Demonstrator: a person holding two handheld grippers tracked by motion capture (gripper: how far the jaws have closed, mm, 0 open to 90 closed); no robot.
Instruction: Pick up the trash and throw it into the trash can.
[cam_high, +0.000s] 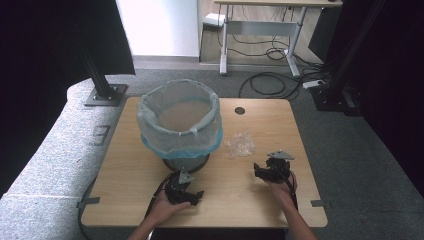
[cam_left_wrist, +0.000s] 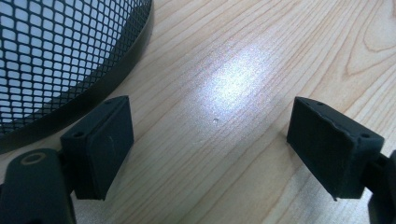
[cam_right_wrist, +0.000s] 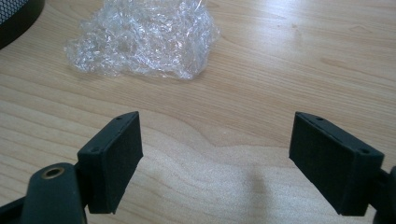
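Now we rest both forearms low over the near edge of the wooden worktop (cam_high: 125, 165), each hand wrapped around its tool. Our left hand-held gripper (cam_high: 184, 189) lies just in front of the black mesh bin (cam_high: 186, 162), which stands near the middle of the worktop with a pale blue-edged bag (cam_high: 180, 117) lining it and folded over its rim. Its jaws stand wide apart over bare wood, the bin's base ring (cam_left_wrist: 93, 88) curving just beside the left one. Our right hand-held gripper (cam_high: 267, 171) sits farther right, pointing away from us, its jaws also spread wide and holding nothing. A crumpled wad of clear plastic film (cam_right_wrist: 144, 37) lies on the wood just ahead of it, beside the bin, untouched.
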